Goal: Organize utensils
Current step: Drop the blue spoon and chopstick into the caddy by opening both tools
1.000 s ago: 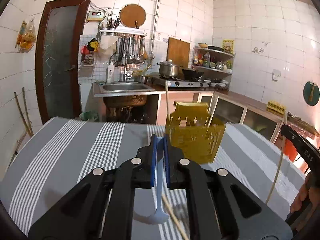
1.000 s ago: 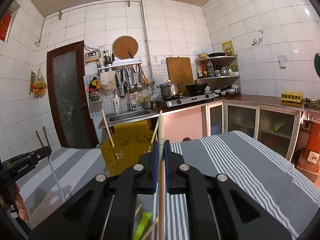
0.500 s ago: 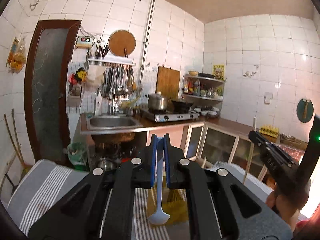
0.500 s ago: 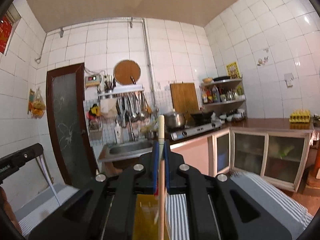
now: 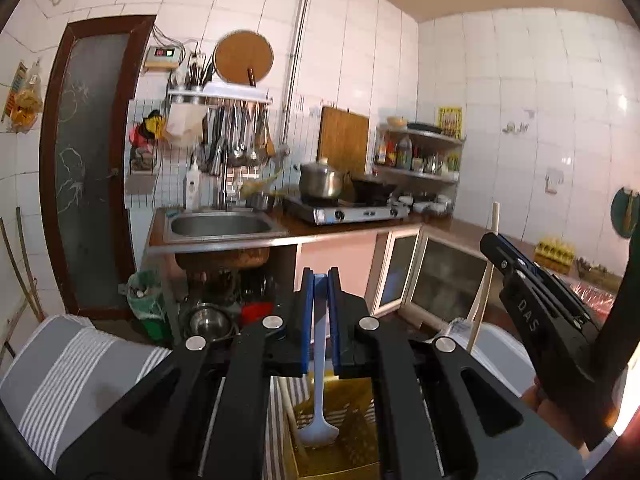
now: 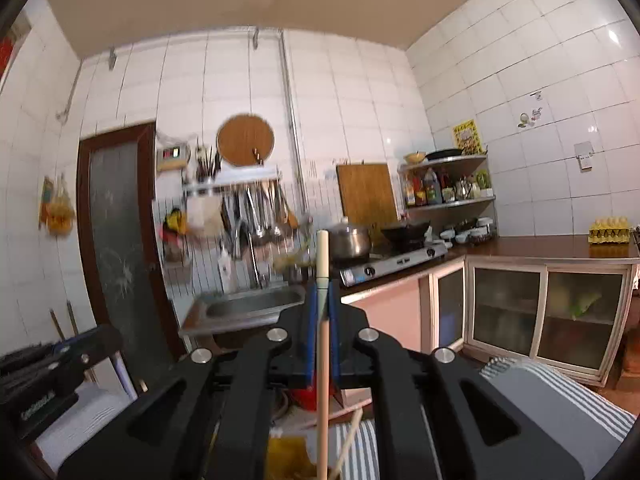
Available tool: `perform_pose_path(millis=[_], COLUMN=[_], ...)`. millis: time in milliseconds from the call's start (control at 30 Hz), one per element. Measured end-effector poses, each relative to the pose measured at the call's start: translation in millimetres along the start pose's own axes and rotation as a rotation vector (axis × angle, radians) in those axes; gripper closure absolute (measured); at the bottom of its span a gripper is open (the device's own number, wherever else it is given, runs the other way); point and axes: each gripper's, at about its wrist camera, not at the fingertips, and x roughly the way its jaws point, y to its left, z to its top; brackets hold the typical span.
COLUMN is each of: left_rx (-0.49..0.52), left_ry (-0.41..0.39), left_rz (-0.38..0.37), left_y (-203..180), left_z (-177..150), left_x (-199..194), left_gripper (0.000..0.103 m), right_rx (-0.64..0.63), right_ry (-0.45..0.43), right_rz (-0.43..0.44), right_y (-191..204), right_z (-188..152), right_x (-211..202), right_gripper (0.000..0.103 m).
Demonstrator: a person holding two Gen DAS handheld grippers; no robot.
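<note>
Blue-padded left gripper [image 5: 320, 280] clamps a spoon [image 5: 318, 432] hanging over the yellow basket [image 5: 352, 440].

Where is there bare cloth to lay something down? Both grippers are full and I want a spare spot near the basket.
In the left wrist view, the striped tablecloth left of the left gripper lies bare. In the right wrist view, the cloth's right corner is bare too. It is crowded at the middle: the yellow basket already holds sticks, under the blue spoon.

Bright warm kitchen light, tile glare, fisheye-bent edges, slight motion blur
</note>
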Motion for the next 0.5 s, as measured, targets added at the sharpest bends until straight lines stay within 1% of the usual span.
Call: perform_pose_path(millis=[133,267,300,333,367,400,433,467,500], left_rx=[-0.018,-0.041,-0.040,-0.037,-0.040,-0.043,-0.046,-0.050,-0.059], left_ry=[0.070,0.116,0.123,0.129,0.127,0.125,0.129,0.137,0.153], left_rz=[0.009,0.016,0.014,0.017,0.030,0.035,0.036,0.033,0.025], left_y=[10,23,24,26,29,32,35,38,42], left_z=[-22,-32,-32,-31,-28,-27,-24,-22,-21], left_x=[19,22,20,16,10,5,-3,-10,-19], left_gripper=[0.097,0.096,0.086,0.071,0.064,0.055,0.051,0.049,0.039], right_rx=[-0.039,-0.061,-0.078,-0.091,-0.097,-0.095,-0.080,-0.065,-0.065], right_ry=[0.066,0.134,0.152,0.164,0.175,0.188,0.193,0.194,0.198], right_rz=[-0.006,0.021,0.015,0.006,0.000,-0.008,-0.015,-0.023,-0.033], right_y=[-1,-6,-6,-8,-9,-13,-17,-22,-25], right_z=[-26,-36,-35,-33,-30,-25,-20,-18,-16], right_x=[5,4,1,-2,-6,-12,-20,-30,-37], right_gripper=[0.097,0.096,0.096,0.093,0.088,0.069,0.050,0.047,0.048])
